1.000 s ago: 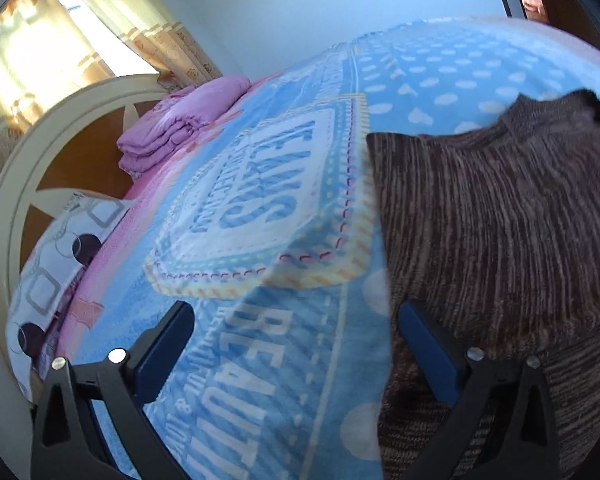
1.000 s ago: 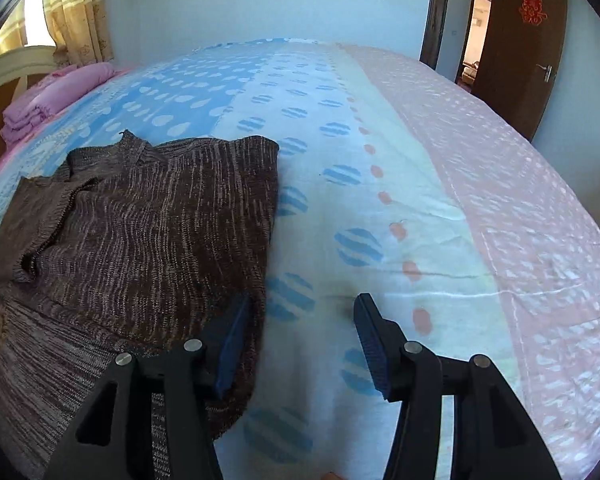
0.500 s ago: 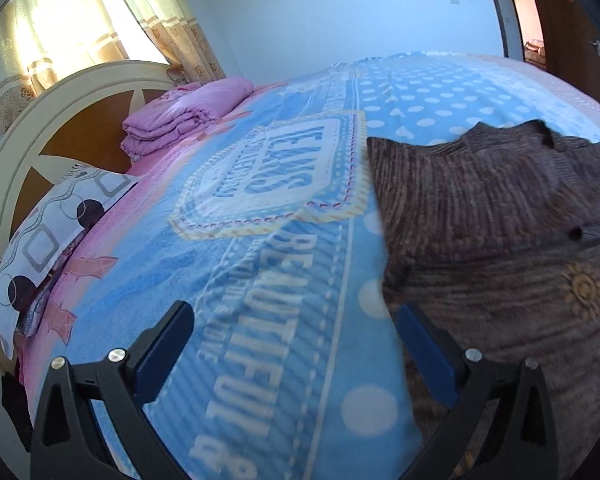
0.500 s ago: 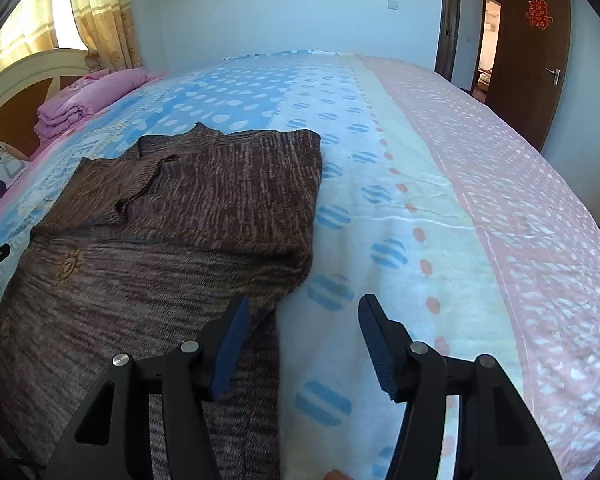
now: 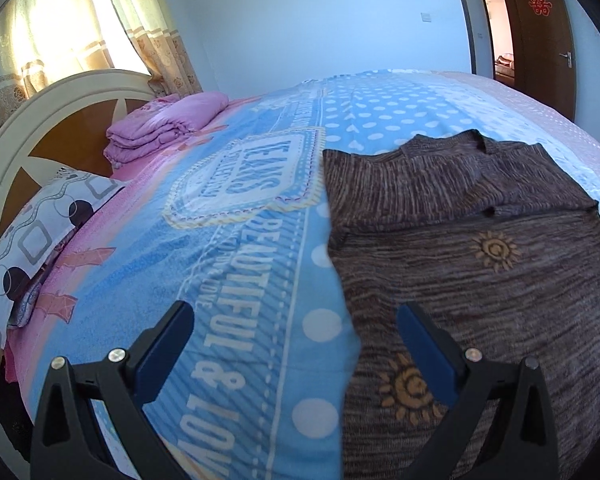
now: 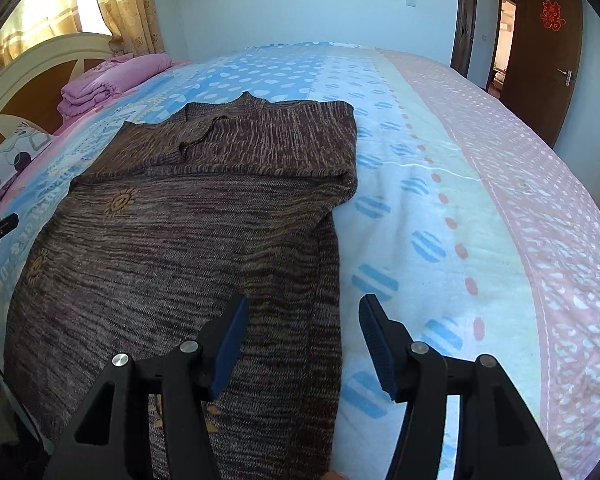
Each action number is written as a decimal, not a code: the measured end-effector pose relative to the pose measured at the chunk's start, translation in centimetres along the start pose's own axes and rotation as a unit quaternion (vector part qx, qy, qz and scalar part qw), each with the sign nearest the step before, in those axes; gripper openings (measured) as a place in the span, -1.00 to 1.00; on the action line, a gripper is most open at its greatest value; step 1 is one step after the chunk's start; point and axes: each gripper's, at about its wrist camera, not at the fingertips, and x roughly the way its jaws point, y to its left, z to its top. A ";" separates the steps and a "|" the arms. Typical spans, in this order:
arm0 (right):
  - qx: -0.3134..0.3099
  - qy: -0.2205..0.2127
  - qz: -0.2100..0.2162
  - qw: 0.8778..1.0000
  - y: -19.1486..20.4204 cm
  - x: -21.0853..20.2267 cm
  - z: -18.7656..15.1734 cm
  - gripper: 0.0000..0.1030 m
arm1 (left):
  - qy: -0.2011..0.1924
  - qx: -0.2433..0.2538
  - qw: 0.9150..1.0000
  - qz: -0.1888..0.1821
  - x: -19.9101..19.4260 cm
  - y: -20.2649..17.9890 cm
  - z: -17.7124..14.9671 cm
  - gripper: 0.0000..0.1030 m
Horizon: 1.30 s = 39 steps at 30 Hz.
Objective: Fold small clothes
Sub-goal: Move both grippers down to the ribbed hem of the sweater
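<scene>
A brown ribbed-knit sweater (image 6: 188,216) is lying flat on the printed bedspread (image 5: 236,288), its top folded over. Left gripper (image 5: 296,328) and right gripper (image 6: 300,332) are both hovering wide open, gripping nothing.

Filling the bottom of each frame, the left gripper (image 5: 294,336) and right gripper (image 6: 302,332) are showing matte black angular frames, silver round screws, and flat blue pads (image 6: 230,344) lining both fingers.

"BEAUTIFUL & LOVE" on bedspread (image 5: 236,280)
</scene>
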 end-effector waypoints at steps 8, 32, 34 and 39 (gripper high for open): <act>-0.006 0.013 0.007 1.000 1.4 -0.6 -2.5 0.13 | 0.009 0.016 1.000 -0.003 -1.0 -0.7 -2.3 1.00; -0.007 0.027 0.008 1.000 2.5 -2.6 -6.7 0.14 | 0.051 0.040 0.997 -0.040 -3.5 -1.8 -7.8 1.00; -0.005 0.028 0.009 1.000 2.5 -2.8 -7.0 0.15 | 0.055 0.042 0.997 -0.040 -3.7 -1.7 -8.3 1.00; -0.005 0.028 0.008 1.000 2.4 -3.4 -8.0 0.15 | 0.079 0.023 0.994 -0.072 -4.6 -0.7 -9.9 0.78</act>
